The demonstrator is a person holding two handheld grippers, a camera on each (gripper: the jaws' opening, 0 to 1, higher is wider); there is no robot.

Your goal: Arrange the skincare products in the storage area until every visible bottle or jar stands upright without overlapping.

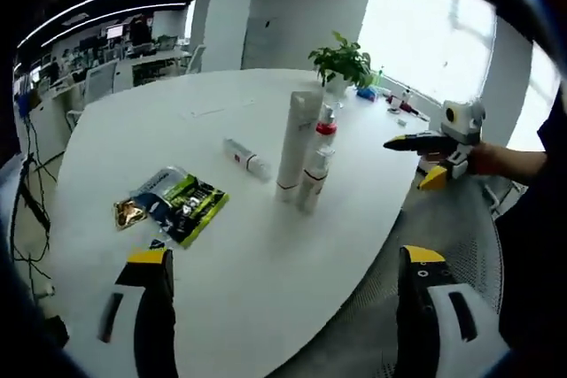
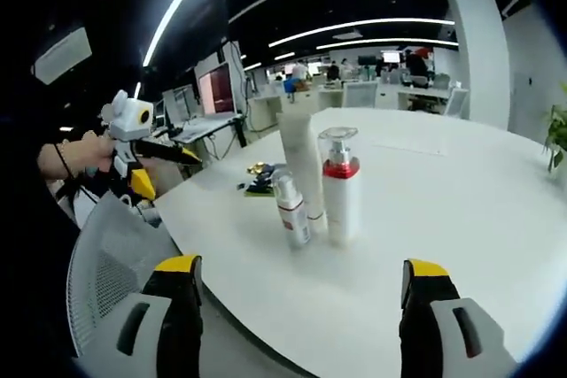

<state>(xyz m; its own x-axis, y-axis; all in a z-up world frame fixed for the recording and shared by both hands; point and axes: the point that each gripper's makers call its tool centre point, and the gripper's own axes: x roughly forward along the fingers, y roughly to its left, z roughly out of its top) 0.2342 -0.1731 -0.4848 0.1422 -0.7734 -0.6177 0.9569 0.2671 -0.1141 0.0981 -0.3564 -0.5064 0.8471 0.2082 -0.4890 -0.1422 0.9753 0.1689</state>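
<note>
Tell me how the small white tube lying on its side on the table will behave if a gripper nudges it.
The small tube lies flat and looks round, so a sideways nudge would probably roll it across the smooth white table. It looks slim and light, so it may skid rather than resist. Stood on end, it would likely tip easily, like the tall tube nearby.

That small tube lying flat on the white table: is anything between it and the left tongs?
Nothing visible blocks it. The lying tube has bare table between it and the open left tongs. The packets lie off to one side, the three standing bottles to the other.
</note>
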